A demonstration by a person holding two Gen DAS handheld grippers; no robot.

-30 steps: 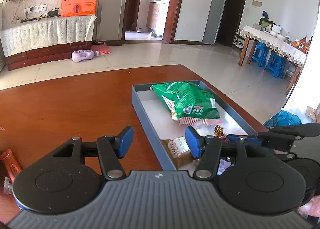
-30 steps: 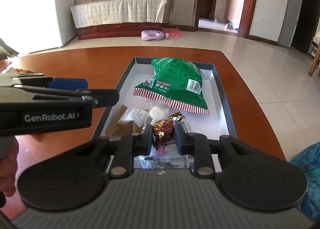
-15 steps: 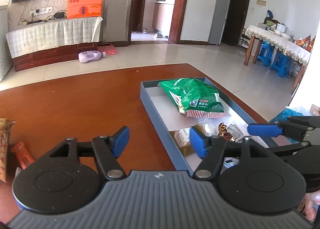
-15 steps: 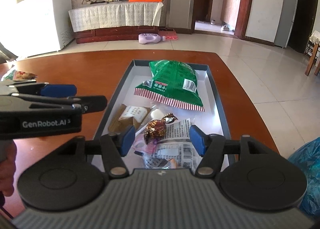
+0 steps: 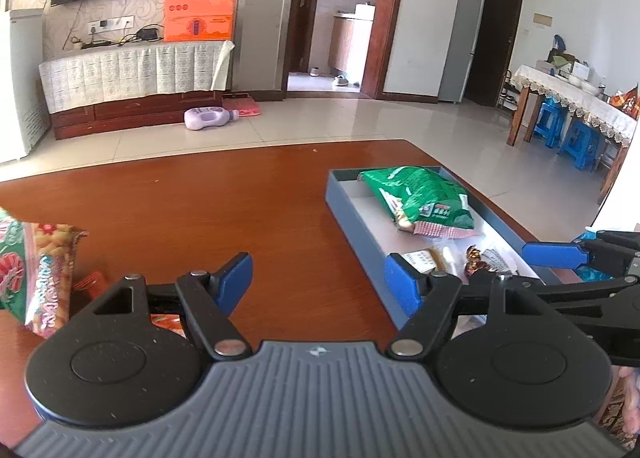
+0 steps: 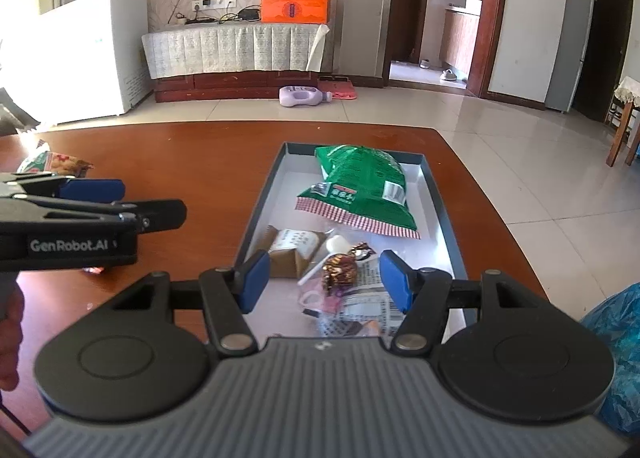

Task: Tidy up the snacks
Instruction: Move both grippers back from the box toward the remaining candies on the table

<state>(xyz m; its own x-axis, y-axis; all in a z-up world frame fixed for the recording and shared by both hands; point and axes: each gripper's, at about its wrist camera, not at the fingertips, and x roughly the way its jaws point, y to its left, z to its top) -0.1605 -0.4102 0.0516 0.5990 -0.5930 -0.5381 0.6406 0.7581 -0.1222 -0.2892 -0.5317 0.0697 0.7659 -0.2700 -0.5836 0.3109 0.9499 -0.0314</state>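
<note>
surface (image 6: 208, 161): loose snack bags (image 5: 36, 266) lie far left, well apart from the tray (image 6: 444, 213); a hasty sweep could push them off the edge
tray: near end crowded; the foil candy (image 6: 340, 268) could get buried
right claw (image 6: 324, 282): wide open, empty, candy just beyond
left claw (image 5: 318, 284): wide open, empty; bags to its left

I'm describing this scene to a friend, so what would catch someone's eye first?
The green snack bag lying at the far end of the grey tray on the brown table. Nearer, a shiny wrapped candy sits in the tray between the open right gripper's fingers.
</note>
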